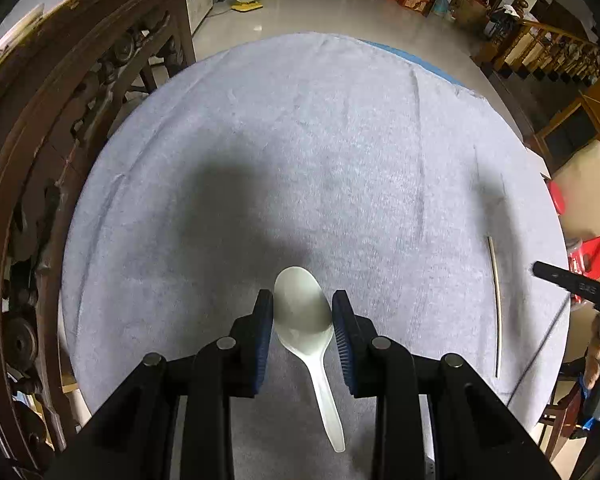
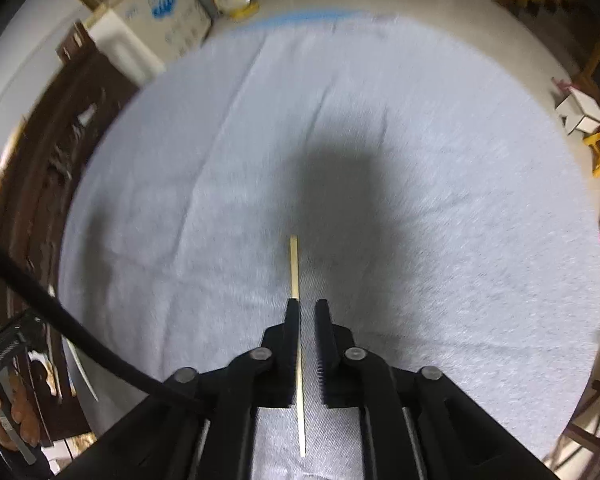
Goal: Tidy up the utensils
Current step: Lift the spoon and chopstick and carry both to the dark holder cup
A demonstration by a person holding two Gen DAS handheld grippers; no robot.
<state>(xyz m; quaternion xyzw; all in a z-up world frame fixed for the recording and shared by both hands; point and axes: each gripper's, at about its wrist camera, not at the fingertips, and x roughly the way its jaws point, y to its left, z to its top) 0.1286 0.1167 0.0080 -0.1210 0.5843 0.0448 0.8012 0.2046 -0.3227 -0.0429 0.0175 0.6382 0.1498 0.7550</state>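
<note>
Left tongs (image 1: 302, 300): we hold them wide, pads either side of the spoon's bowl, whether touching we cannot tell.
Spoon (image 1: 306, 322): white plastic, lying low centre on the tabletop (image 1: 300, 140), handle toward the frame's bottom.
Right tongs (image 2: 307, 306): narrow gap; chopstick (image 2: 296, 272) runs between the pads against the left one, grip unclear.
Tabletop: round, grey cloth.
Left view, right edge: same chopstick (image 1: 496, 300).

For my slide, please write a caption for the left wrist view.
Left gripper open around a white plastic spoon on grey cloth.
</note>
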